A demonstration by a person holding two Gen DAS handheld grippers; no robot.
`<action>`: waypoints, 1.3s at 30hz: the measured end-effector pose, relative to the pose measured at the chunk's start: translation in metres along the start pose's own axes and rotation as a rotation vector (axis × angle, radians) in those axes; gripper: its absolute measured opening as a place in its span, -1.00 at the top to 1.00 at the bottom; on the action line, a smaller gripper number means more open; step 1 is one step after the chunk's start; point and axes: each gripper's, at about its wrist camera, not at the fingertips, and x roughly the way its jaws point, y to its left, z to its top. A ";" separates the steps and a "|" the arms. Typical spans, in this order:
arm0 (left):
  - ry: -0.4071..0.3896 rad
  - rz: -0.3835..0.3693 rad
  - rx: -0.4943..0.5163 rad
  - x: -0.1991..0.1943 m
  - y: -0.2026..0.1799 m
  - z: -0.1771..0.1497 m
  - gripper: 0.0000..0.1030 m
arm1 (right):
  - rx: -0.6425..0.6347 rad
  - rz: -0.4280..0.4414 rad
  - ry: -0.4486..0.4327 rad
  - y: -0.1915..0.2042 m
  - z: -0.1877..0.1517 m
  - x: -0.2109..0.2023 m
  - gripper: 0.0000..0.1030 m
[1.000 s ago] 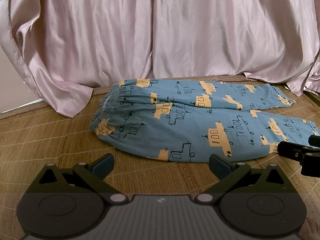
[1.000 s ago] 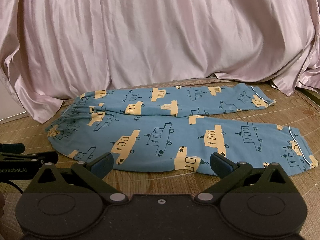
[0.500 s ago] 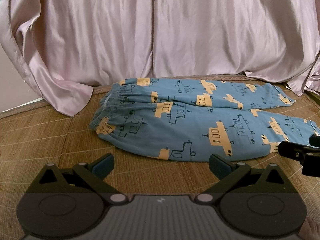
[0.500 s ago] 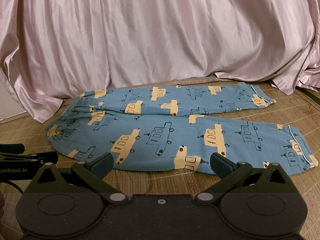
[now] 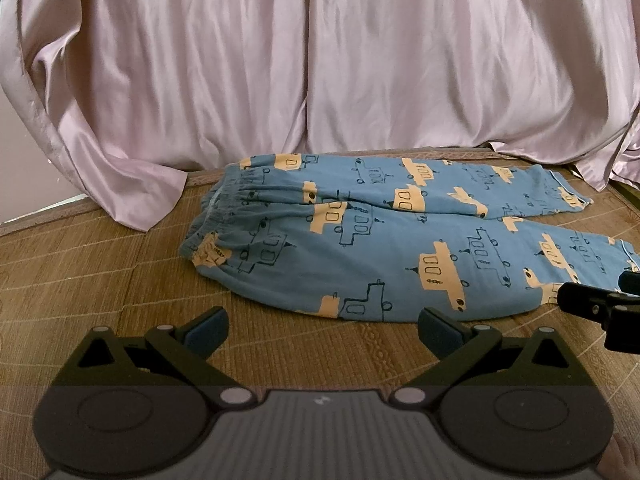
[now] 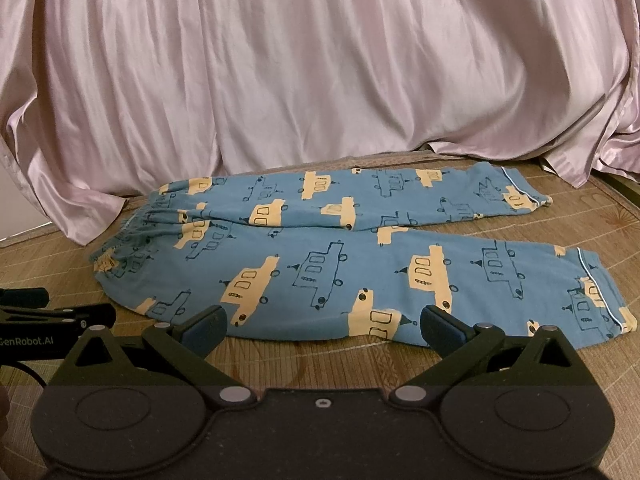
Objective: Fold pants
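Observation:
Blue pants [image 5: 400,248] printed with yellow and outlined boats lie flat on a woven mat [image 5: 100,280], waistband [image 5: 216,232] to the left and both legs running right. In the right wrist view the pants [image 6: 340,264] show whole, with the near leg's cuff [image 6: 600,292] at the right. My left gripper [image 5: 322,326] is open and empty, just short of the near edge below the waist. My right gripper [image 6: 324,326] is open and empty at the near leg's front edge. Each shows at the edge of the other's view: right gripper [image 5: 600,304], left gripper [image 6: 52,312].
A pink satin curtain [image 5: 320,60] hangs along the far side of the mat and pools on it at the left [image 5: 132,184] and far right [image 6: 580,160]. Bare mat [image 6: 580,216] lies right of the far cuff. Part of a hand [image 5: 626,454] shows bottom right.
Almost nothing: both grippers stay open and nearly still, and the pants lie as before.

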 end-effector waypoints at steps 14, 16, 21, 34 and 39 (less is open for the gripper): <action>0.066 0.021 -0.028 0.007 0.003 0.000 -1.00 | 0.026 0.022 0.014 -0.004 -0.002 0.007 -0.99; 0.087 0.012 -0.039 0.011 0.005 0.001 -1.00 | 0.026 0.035 0.008 -0.005 -0.002 0.007 -0.99; 0.095 0.050 -0.058 0.015 0.008 0.003 -1.00 | 0.068 0.027 -0.015 -0.011 0.001 0.010 -0.99; -0.023 0.143 -0.013 0.031 0.031 0.079 -1.00 | -0.195 0.148 -0.021 -0.028 0.066 0.044 -0.99; -0.076 0.162 0.217 0.060 0.029 0.143 -1.00 | -0.439 0.148 0.070 -0.030 0.137 0.070 -0.99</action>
